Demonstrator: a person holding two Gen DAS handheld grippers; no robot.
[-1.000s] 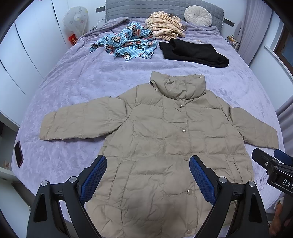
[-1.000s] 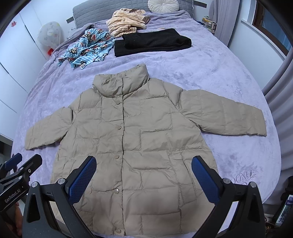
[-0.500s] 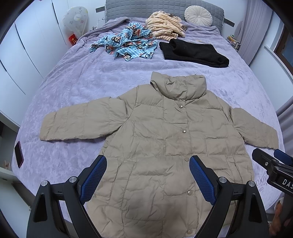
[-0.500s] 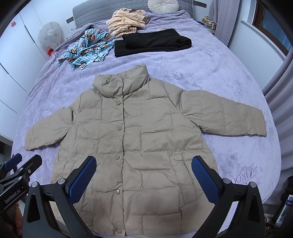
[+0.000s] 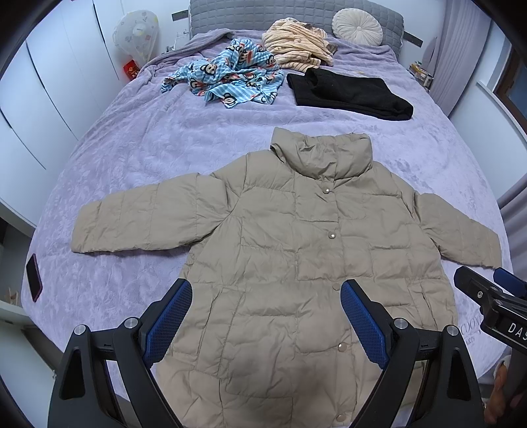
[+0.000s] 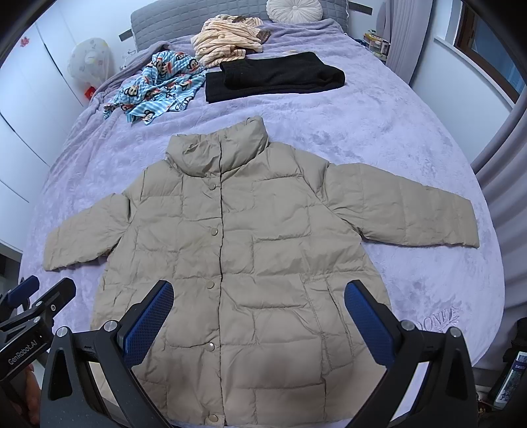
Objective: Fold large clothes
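Lavender bedspread (image 5: 138, 154) over a wide bed, grey quilted headboard (image 5: 250, 14) at the far end. Beige puffer jacket (image 5: 296, 263) lies flat, front up and snapped shut, collar toward the headboard, both sleeves spread out to the sides, hem at the near edge.

Left gripper (image 5: 265, 321): jaws wide apart, blue pads clear of the fabric, nothing held; it hangs above the jacket's lower left part. Right gripper (image 6: 258, 324): jaws equally wide, empty, above the lower right part.

Far end of the bed: blue cartoon-monkey garment (image 5: 230, 77), striped cream garment (image 5: 296, 44), folded black garment (image 5: 349, 93), round white cushion (image 5: 357, 26).

Left view alone shows a dark phone (image 5: 33, 276) on the bedspread's left edge. Right view alone shows embroidered lettering (image 6: 438, 321) near the bedspread's right corner and a window (image 6: 494, 42).
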